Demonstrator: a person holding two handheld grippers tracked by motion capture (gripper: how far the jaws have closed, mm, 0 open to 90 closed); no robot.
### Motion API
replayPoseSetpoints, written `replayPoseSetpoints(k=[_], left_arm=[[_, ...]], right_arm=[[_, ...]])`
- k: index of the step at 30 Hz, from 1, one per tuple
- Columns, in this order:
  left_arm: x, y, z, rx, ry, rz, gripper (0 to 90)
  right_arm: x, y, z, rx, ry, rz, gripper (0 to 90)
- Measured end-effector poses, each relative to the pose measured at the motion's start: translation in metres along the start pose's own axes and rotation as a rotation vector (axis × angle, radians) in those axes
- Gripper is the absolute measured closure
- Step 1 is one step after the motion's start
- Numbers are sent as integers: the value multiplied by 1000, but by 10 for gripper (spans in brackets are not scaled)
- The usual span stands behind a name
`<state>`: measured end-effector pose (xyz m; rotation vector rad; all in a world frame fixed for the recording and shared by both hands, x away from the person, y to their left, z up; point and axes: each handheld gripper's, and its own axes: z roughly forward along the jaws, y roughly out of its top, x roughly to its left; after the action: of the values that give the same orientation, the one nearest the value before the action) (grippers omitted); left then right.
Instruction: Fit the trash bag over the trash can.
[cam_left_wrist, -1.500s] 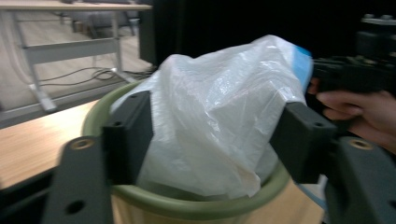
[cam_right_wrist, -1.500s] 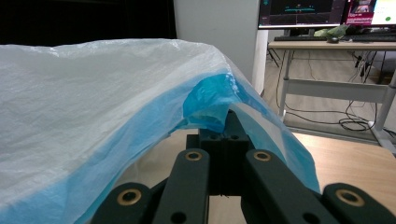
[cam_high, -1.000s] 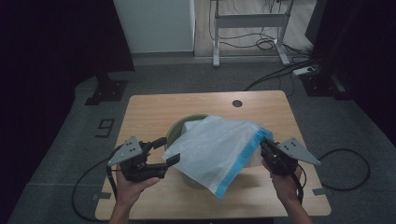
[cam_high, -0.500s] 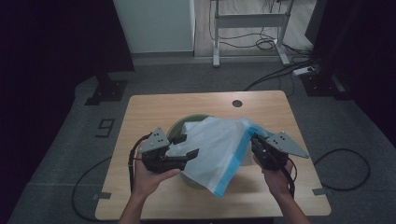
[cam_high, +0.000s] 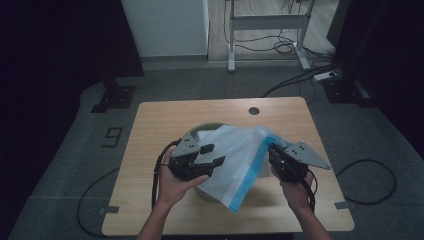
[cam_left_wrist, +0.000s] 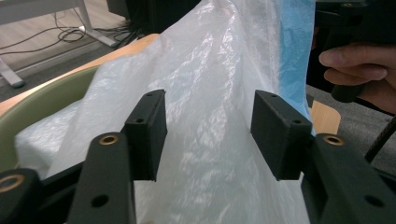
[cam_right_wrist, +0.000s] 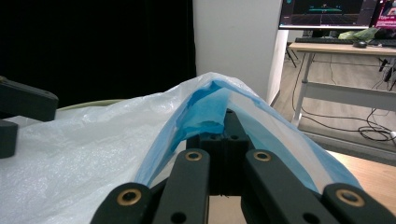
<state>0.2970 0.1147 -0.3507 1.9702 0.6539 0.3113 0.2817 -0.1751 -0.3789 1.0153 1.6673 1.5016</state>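
Holding the blue-edged rim of a thin white plastic bag (cam_high: 235, 160), your right gripper (cam_right_wrist: 223, 140) is clamped tight on that blue hem, with the film bunched over its closed jaws. Your left gripper (cam_left_wrist: 208, 135) has just been closing, yet its jaws stand apart: the bag's white film hangs between the pads (cam_left_wrist: 147, 133) without being pinched. So one side of the bag is secured and the other is not yet taken.

Beneath and just beyond both grippers sits a pale green bowl (cam_high: 212, 126), with the bag draped loosely over it. Judging from this, the bag is not yet spread around the bowl's rim; you still need to grip the left side and pull the opening wide.

The wooden table (cam_high: 160, 125) beyond the bowl carries a small round hole (cam_high: 254, 110). Farther off, on the floor, stand desk legs (cam_high: 232, 45) and loose cables (cam_high: 287, 47). Nothing blocks either gripper; the slack film itself is the main hindrance.
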Motion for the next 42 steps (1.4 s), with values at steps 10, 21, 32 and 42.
replayPoseSetpoints(k=[10,21,32,42], left_arm=[[-2,-2,15,27,-11,-10,669],[3,-2,6,-77,-14,-49,900],[14,5,-11,-200,31,-85,900],[26,4,-31,-261,81,-107,900]], right_arm=[[1,1,-2,-12,5,3,893],[-1,-4,-3,-6,1,12,893],[-7,-21,-10,16,-6,28,893],[-15,-26,-16,13,-17,35,893]])
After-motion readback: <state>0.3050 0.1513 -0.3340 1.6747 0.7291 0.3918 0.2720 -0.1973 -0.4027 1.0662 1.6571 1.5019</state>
